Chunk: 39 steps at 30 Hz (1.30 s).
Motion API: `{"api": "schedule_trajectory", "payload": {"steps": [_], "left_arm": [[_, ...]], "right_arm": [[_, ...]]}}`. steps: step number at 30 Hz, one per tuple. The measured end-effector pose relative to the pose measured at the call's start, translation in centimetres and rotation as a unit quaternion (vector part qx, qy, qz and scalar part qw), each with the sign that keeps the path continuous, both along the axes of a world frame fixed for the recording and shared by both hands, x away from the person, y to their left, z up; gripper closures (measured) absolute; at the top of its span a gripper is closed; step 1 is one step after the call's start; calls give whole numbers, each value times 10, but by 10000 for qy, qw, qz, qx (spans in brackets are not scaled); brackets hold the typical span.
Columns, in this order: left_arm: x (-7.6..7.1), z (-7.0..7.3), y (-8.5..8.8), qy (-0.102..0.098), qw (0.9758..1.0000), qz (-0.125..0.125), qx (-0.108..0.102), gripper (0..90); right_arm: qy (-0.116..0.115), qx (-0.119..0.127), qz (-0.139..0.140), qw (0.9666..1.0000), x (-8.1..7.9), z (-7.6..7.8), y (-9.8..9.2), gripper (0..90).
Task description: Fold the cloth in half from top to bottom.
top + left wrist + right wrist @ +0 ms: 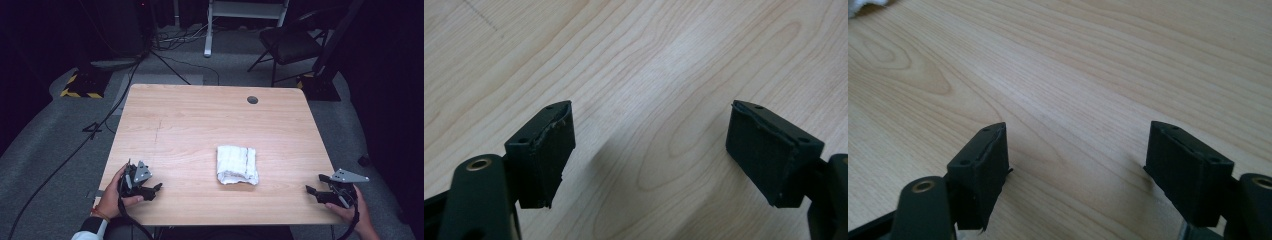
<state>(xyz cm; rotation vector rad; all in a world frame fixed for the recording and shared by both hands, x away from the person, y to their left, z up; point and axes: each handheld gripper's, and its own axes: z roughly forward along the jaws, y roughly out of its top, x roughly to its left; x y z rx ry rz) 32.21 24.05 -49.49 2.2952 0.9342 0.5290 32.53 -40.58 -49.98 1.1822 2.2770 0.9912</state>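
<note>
I am holding the left tongs [150,190] low over the near left corner of the surface [200,120], jaws standing wide apart with only bare wood between them. I am keeping the right tongs [316,186] at the near right edge, likewise gaping and gripping nothing. The folded white towel [237,165] is lying flat between them, slightly right of the middle, well apart from both tongs and touched by neither.
</note>
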Motion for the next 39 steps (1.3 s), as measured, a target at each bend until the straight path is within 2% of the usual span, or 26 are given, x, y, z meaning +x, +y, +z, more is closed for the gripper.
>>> {"api": "schedule_trajectory", "payload": {"steps": [3, 5, 6, 7, 8, 17, 27, 39], "left_arm": [[0, -2, 9, 137, 9997, 126, -161, 204], [0, -4, 14, 216, 9990, 163, -359, 205], [0, -6, 18, 302, 9980, 186, -519, 205], [0, -9, 21, 304, 9970, 207, -677, 205], [0, -9, 21, 323, 9968, 217, -696, 202], [-1, -9, 22, 305, 9969, 242, -686, 200], [-2, -9, 21, 321, 9967, 295, -688, 200], [-2, -9, 21, 309, 9969, 292, -666, 198]], "right_arm": [[22, 85, -57, 9999, -1, -2, -3, 248], [8, 92, -75, 9999, -2, -3, -2, 243], [0, 93, -75, 9999, -2, -3, -2, 242], [0, 94, -76, 9999, -2, -3, -2, 241], [0, 95, -75, 9999, -2, -3, -2, 240], [2, 90, -89, 9999, -1, -3, -2, 234], [-12, 86, -261, 9996, -1, -4, -1, 234], [-12, 84, -265, 9996, -1, -4, -1, 233]]}}
